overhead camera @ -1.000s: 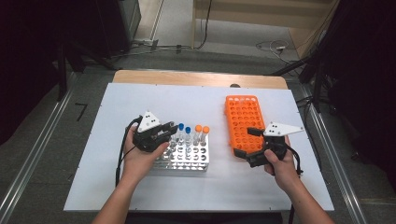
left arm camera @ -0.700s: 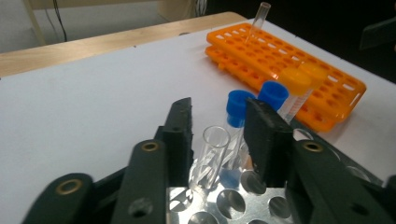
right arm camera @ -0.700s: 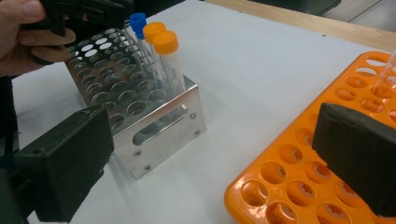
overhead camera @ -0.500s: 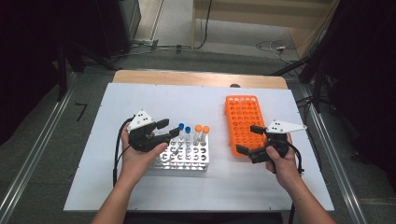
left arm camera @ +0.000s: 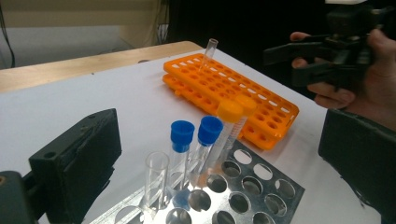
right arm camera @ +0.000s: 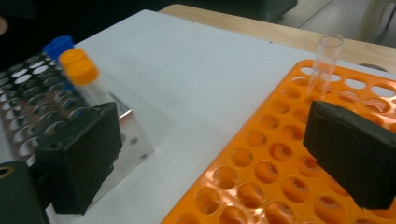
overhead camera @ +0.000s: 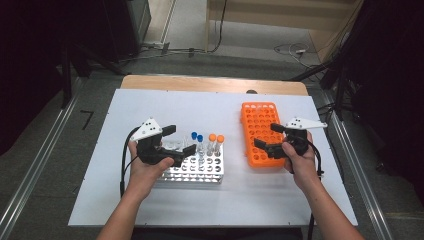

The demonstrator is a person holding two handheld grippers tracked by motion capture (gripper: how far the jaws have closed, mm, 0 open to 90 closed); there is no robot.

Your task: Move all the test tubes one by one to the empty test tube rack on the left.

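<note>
Left gripper (overhead camera: 179,139) over the near-left part of the white tabletop (overhead camera: 150,210), above the silver metal perforated tube rack (overhead camera: 200,167). Fingers (left arm camera: 77,161) spread wide, having just been opening, pressing on nothing; in the left gripper view a clear uncapped plastic tube (left arm camera: 155,182) upright in the rack between them, untouched. Just beside it, further into the rack, two blue-capped clear tubes (left arm camera: 187,140) and two orange-capped clear tubes (left arm camera: 233,112), all standing in holes along the rack's far row.

Right gripper (overhead camera: 267,137) over the near end of the flat orange plastic tube rack (overhead camera: 260,125), which lies toward the right edge of the tabletop, well apart from the metal one. Fingers (right arm camera: 79,154) spread, holding nothing. One more clear uncapped tube (right arm camera: 324,63) standing slightly tilted in a hole near the orange rack's far end, toward the far edge of the tabletop.

Light wooden strip (overhead camera: 210,84) along the far edge.
</note>
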